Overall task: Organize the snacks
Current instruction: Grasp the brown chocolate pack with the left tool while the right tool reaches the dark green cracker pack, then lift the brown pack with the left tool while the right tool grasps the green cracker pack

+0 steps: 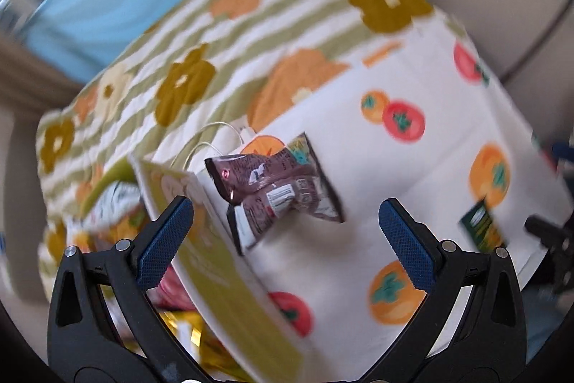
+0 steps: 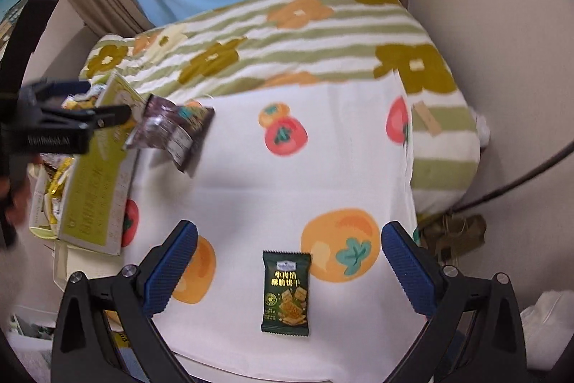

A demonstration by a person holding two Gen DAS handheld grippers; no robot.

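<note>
Both pairs of jaws are spread wide and nothing is gripped: the left gripper (image 1: 285, 236) is seen with its blue pads far apart, and the right gripper (image 2: 288, 266) likewise.

A bed is covered by a green-striped flowered quilt (image 2: 287, 34), and over its near part a white cloth printed with orange and red fruit (image 2: 287, 189) is spread. At the left edge of that cloth a green and white paper bag (image 2: 97, 189) is stood open, tilted, with its white cord handles (image 1: 211, 139) seen in the left wrist view; gold and pale wrappers (image 2: 53, 189) are seen inside it and beside it, though their number cannot be told.

A brown snack packet (image 1: 276, 189) is caught blurred just beside the upper rim of the bag, between the bag and the middle of the cloth; whether it is touching the cloth or off it cannot be told. In the right wrist view the same packet (image 2: 172, 131) is seen just past the tips of the left gripper, apart from them.

A dark green cracker packet (image 2: 286, 293) is laid flat and upright near the front edge of the cloth, between the right gripper's fingers in the view but not touched by them, well apart from the bag.
</note>
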